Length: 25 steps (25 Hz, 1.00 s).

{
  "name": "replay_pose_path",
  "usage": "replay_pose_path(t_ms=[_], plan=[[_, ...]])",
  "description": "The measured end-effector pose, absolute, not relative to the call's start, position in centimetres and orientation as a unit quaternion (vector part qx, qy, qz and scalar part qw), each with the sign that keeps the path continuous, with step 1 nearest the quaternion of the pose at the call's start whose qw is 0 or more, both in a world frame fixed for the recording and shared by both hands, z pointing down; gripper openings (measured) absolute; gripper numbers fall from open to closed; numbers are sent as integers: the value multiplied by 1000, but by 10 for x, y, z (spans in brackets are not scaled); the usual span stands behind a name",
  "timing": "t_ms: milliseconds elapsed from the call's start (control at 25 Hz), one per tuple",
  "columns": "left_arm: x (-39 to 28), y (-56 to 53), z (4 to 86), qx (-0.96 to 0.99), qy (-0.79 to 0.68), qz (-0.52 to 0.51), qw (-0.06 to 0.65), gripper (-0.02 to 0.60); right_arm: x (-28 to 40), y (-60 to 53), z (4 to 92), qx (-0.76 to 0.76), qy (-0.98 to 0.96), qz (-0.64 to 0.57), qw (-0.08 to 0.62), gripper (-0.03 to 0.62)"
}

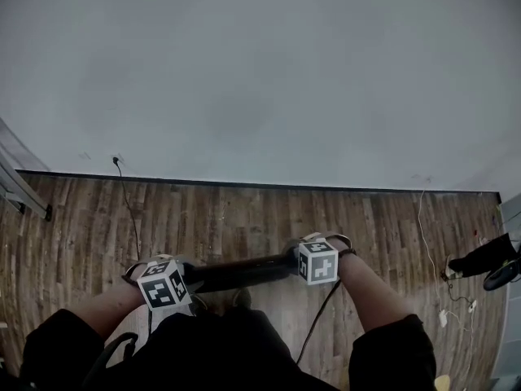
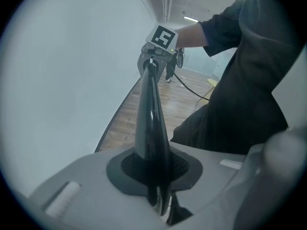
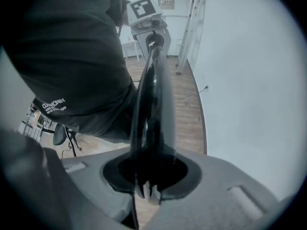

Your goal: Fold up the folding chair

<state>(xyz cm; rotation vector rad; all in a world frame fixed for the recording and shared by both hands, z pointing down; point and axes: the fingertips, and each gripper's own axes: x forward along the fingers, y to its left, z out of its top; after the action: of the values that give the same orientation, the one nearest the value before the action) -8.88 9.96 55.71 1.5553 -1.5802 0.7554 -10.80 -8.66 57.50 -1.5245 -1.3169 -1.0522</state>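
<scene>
Left gripper (image 1: 187, 280) and right gripper (image 1: 295, 264) were each clenched on one end of the folding chair's black rail (image 1: 240, 271). I held it close before my body, long axis running side to side, roughly along the wall (image 1: 260, 80). Open wood floor (image 1: 244, 218) lay between rail and baseboard (image 1: 269, 186).

Left tongs (image 2: 154, 176) clamped on the glossy black rail (image 2: 149, 123) of the folding chair. Rail runs straight away to the right tongs (image 2: 154, 61) at its far end. Left of rail: white wall (image 2: 62, 80). Right of rail: wooden floor (image 2: 187, 99), person's dark clothing (image 2: 249, 90).
</scene>
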Motion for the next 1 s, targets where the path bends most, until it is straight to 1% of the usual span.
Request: replay_pose_path(t_ms=[240, 640, 1000], plan=[[-134, 105, 552, 609, -613, 314, 392, 58, -149, -81, 575, -609, -537, -413, 413, 78], [-202, 101, 557, 575, -638, 296, 418, 60, -237, -81, 580, -641, -507, -429, 386, 78], [-260, 89, 557, 586, -629, 298, 414, 60, -290, -95, 578, -634, -516, -423, 390, 78]])
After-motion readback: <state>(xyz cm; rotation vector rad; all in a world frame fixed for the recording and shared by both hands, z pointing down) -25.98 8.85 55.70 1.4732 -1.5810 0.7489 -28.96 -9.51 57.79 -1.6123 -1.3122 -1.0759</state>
